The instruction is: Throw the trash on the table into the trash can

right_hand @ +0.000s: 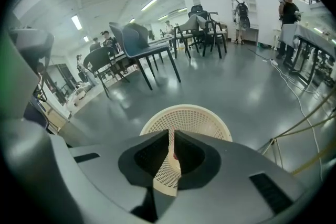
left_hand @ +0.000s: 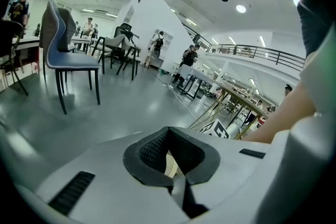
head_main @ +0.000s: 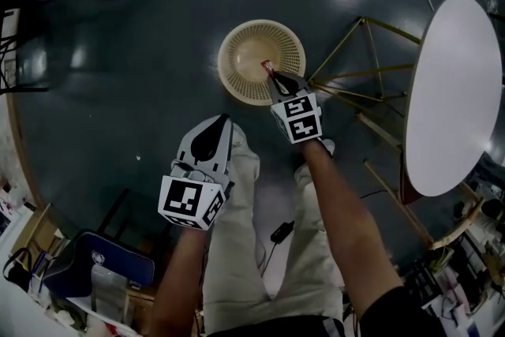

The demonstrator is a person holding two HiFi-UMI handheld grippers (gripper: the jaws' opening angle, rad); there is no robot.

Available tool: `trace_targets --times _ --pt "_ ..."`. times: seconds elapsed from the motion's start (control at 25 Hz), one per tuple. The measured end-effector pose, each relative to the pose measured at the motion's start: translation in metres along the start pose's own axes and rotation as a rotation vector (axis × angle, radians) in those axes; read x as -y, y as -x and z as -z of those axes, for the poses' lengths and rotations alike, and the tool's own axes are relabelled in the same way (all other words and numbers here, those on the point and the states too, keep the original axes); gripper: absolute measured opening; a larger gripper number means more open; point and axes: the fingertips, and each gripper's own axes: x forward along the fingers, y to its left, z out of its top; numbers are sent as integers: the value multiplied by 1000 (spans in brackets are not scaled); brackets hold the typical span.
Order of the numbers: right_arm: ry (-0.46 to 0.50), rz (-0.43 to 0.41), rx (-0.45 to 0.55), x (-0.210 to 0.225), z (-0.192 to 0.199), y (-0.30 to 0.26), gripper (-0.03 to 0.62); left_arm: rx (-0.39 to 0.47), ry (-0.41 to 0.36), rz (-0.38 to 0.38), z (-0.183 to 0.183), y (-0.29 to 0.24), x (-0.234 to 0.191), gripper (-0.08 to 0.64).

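Note:
The trash can [head_main: 237,87] is a round cream lattice basket on the dark floor; in the right gripper view its rim [right_hand: 202,111] lies just beyond the jaws. My right gripper [head_main: 268,70] hangs over the basket's mouth, pointing steeply down. It [right_hand: 171,135] is shut on a thin red scrap of trash [right_hand: 174,153], which shows as a red tip [head_main: 266,65] from above. My left gripper [head_main: 223,119] is lower and to the left, short of the basket, over the person's pale trouser leg. Its jaws [left_hand: 169,129] meet with nothing between them.
A white oval table [head_main: 458,91] on gold metal legs [head_main: 371,75] stands to the right of the basket. A blue chair [head_main: 102,260] is at the lower left. More chairs [left_hand: 63,55], desks and several people stand far off. A cable [right_hand: 294,86] runs across the floor.

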Motion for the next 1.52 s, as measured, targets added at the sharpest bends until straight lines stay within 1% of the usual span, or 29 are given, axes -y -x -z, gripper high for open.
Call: trace_targets --times 0.04,0.12,0.16,0.32,0.52,0.8,0.92,1.04,1.16,1.36,1.52 --pt "-2 -4 2 -1 0 0 28 -2 0 0 0 0 1 9" --pt "-14 -10 2 -2 -1 3 108 -6 -9 3 0 1 3 9" --pt "-23 -11 4 -3 -2 5 109 -6 -15 6 0 2 4 9" --pt "-31 -5 16 -2 -11 14 106 3 -18 8 -8 3 4 9" --pt "-52 -12 44 -8 -24 33 63 13 -32 1 -20 5 7 9" --pt "-71 -25 80 -22 -50 81 35 10 -149 10 -48 16 27 9" --pt "-69 -22 104 -30 -72 106 26 25 -149 17 -69 26 33 9" --pt "-69 -22 131 -40 -97 134 18 50 -140 8 -93 39 38 9" --pt "-58 -33 165 -50 -121 166 18 67 -137 17 -112 52 51 9" --pt "-84 -64 214 -73 -154 217 18 80 -90 44 -138 79 75 9" --pt "-84 -88 259 -93 -187 261 18 110 -69 26 -163 105 87 9"
